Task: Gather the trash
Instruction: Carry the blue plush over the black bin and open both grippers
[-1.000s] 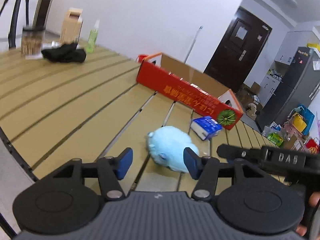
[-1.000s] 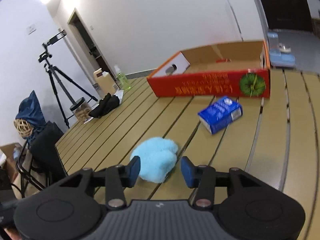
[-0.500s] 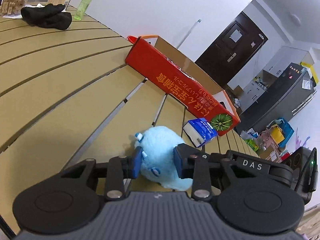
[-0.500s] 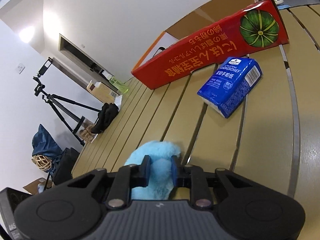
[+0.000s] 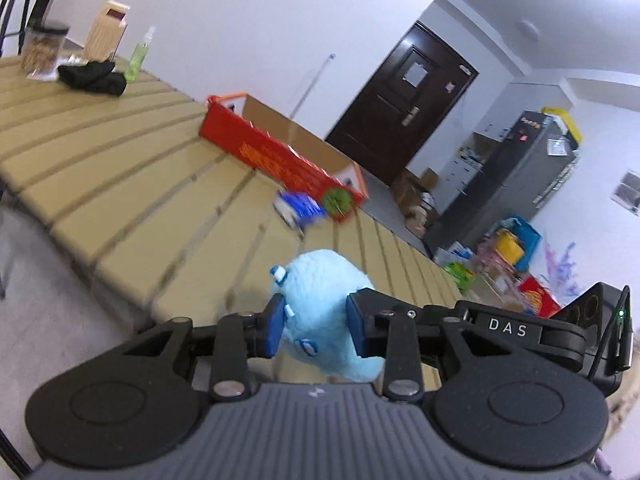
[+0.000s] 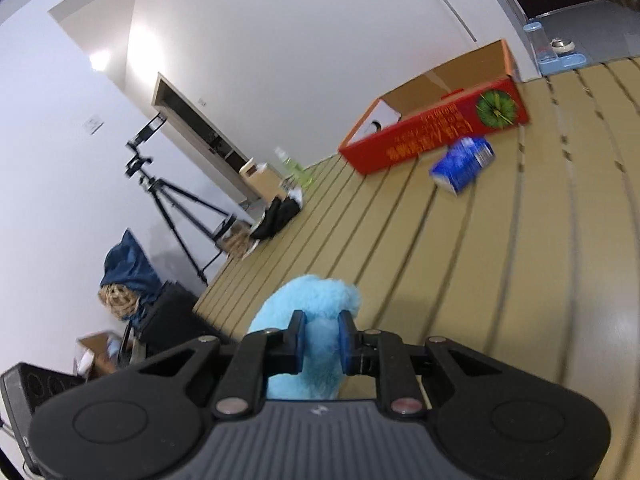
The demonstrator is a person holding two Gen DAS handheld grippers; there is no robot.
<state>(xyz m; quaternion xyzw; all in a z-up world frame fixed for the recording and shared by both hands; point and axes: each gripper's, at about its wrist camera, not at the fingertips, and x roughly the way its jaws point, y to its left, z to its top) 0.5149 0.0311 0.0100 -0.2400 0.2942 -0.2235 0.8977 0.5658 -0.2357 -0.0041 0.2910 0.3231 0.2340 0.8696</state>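
Observation:
A fluffy light-blue plush toy (image 5: 320, 300) is clamped between the blue pads of my left gripper (image 5: 316, 330) and is held above the slatted wooden table (image 5: 120, 184). My right gripper (image 6: 322, 340) is shut on the same plush toy (image 6: 308, 304) from the other side. A blue tissue pack (image 5: 300, 210) lies on the table next to an open red cardboard box (image 5: 280, 156); both also show in the right wrist view, the pack (image 6: 462, 164) in front of the box (image 6: 432, 128).
A black cloth (image 5: 92, 76), a green spray bottle (image 5: 138, 56), a jar (image 5: 42, 46) and a wooden box (image 5: 106, 30) stand at the table's far end. A tripod (image 6: 168, 196) and bags (image 6: 124, 276) stand on the floor beside the table. A dark door (image 5: 404, 108) and fridge (image 5: 512, 168) are behind.
Both grippers closed on the plush toy and lifted it off the table. The box and tissue pack now look farther away.

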